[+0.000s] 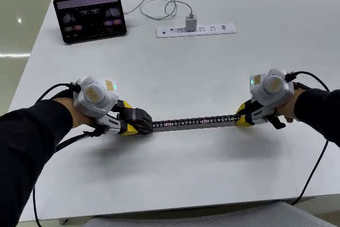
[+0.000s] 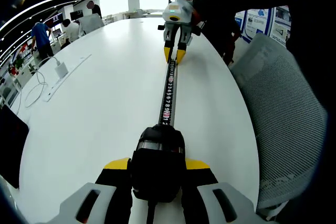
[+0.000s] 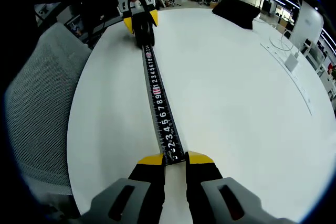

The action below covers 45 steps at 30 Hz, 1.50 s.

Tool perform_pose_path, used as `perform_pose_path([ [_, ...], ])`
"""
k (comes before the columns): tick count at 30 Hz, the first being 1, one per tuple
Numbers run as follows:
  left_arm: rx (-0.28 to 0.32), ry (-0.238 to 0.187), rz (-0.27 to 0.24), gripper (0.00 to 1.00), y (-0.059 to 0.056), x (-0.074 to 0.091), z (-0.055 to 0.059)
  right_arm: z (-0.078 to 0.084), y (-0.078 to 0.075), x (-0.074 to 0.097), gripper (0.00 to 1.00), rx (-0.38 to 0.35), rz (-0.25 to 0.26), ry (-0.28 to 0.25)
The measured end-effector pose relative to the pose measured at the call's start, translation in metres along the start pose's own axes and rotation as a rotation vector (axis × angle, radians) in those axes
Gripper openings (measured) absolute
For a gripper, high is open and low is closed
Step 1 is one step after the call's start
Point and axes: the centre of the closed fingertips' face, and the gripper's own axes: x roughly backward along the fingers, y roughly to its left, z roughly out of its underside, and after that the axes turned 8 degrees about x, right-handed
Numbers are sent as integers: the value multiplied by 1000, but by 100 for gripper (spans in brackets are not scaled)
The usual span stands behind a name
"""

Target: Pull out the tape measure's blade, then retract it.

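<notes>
One tape measure (image 1: pixel 139 120) lies stretched across the smooth white surface (image 1: pixel 212 67). My left gripper (image 1: pixel 127 117) has its yellow-tipped fingers (image 2: pixel 116 163) closed around the boxy black case (image 2: pixel 157 161). Right of the case, the flat numbered blade (image 1: pixel 194 122) runs to my right gripper (image 1: pixel 242 115), whose two fingers pinch the end, hiding its tip.

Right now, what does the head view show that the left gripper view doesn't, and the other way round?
Head view: a top-down look at the person's dark sleeves, the white body of the left gripper and the tablet's lit screen.

Left gripper view: a low look along the table into the room, with people standing far off.

Both: the tape measure clamped in the left gripper, its blade stretched across the white table to the right gripper, which pinches the tip, plus the power strip.
</notes>
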Motion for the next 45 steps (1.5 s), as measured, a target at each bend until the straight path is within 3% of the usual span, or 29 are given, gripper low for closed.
perform_pose_path([
  [38,-10,-3,-4,32,-1,-1,-1,1,2,0,10,-20,-19,14],
  [45,-28,2,-5,33,0,-1,-1,0,4,-1,12,26,-21,34],
])
